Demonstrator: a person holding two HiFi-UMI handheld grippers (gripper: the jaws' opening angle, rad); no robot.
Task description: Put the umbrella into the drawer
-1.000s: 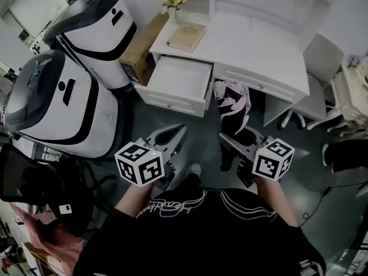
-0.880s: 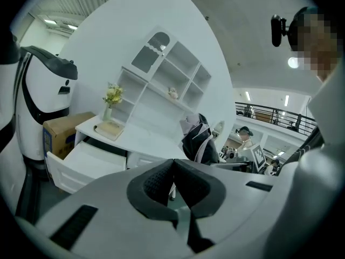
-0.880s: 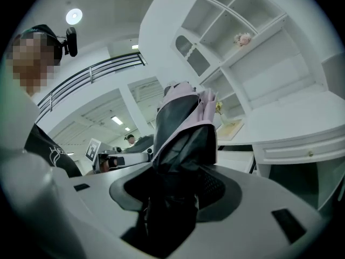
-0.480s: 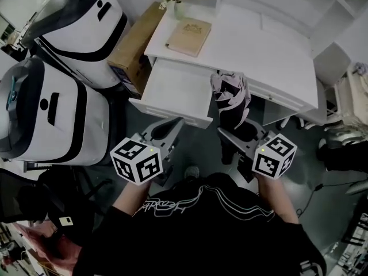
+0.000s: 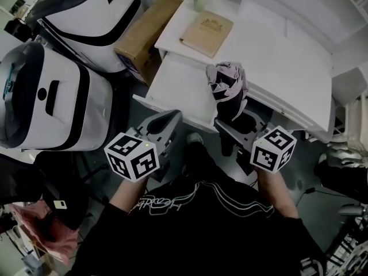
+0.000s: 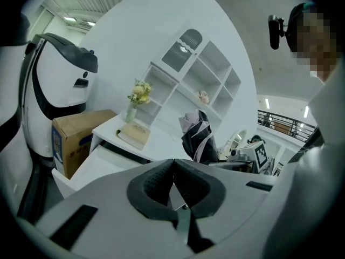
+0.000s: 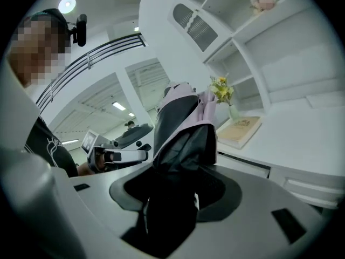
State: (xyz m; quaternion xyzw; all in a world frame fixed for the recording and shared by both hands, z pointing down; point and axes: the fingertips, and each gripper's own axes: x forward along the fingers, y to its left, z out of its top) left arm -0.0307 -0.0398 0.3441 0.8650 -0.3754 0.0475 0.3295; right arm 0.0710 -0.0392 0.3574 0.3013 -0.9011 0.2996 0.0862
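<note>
My right gripper (image 5: 234, 125) is clamped on the folded umbrella (image 5: 228, 85) — the jaws stand wide around its black lower end, and the pink-and-black folds rise out of them. I grip it low so the bulk points away from me, toward the white desk (image 5: 282, 62). The open drawer (image 5: 175, 91) sits at the desk's left. The umbrella is in the air by the drawer's right front corner, not yet inside. My left gripper (image 5: 165, 124) has its jaws pressed together on nothing (I judge there's no job for it here) and hovers near the drawer's front edge — clear of the umbrella's path. The next move, I reckon, is leftward and down.
</note>
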